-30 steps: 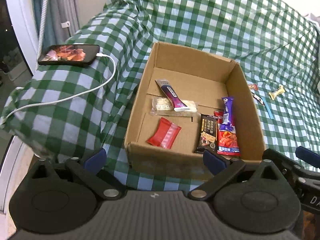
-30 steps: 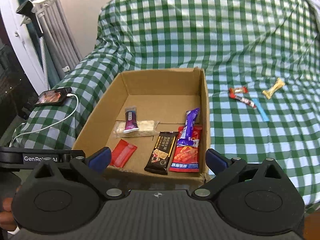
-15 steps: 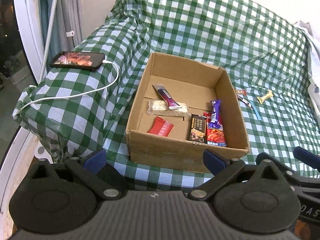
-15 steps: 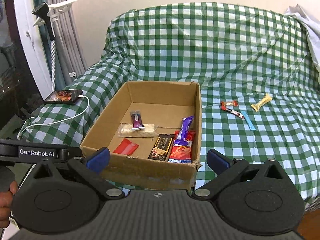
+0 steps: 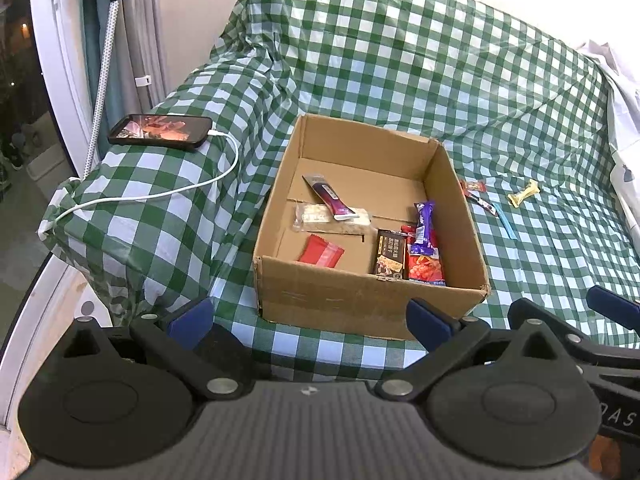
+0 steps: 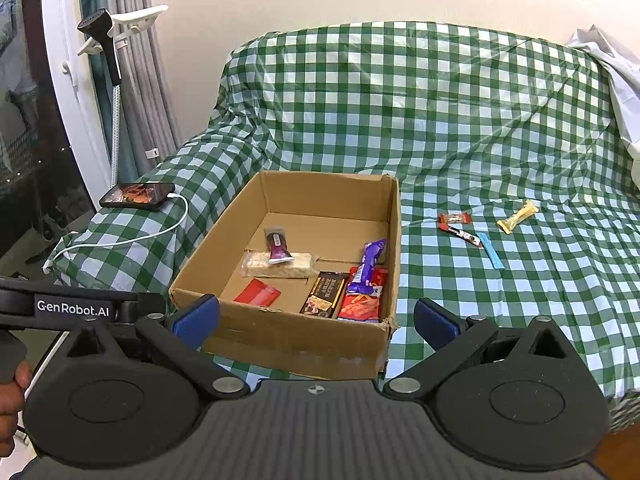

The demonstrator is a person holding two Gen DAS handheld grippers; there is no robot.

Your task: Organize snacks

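An open cardboard box (image 5: pixel 360 308) (image 6: pixel 296 340) sits on the checked sofa seat. It holds several snacks: a red packet (image 5: pixel 320 251) (image 6: pixel 257 293), a dark bar (image 5: pixel 389 258) (image 6: pixel 325 294), a purple bar (image 5: pixel 423 222) (image 6: pixel 366 266), an orange pack (image 5: pixel 425 268) and a pale bar (image 6: pixel 280 263). More snacks lie on the seat to the right: a yellow candy (image 5: pixel 523 193) (image 6: pixel 517 217), a red bar (image 6: pixel 459 233) and a blue stick (image 6: pixel 490 251). My left gripper (image 5: pixel 310 320) and right gripper (image 6: pixel 316 320) are both open and empty, held back in front of the box.
A phone (image 5: pixel 160 131) (image 6: pixel 137 196) on a white charging cable (image 5: pixel 160 196) lies on the left armrest. A garment steamer (image 6: pixel 112 60) and curtains stand at the left. White cloth (image 6: pixel 616 80) drapes the sofa's right side.
Both grippers have pulled back and up from the box, so it looks smaller and farther. Both stay open. The snacks have not moved.
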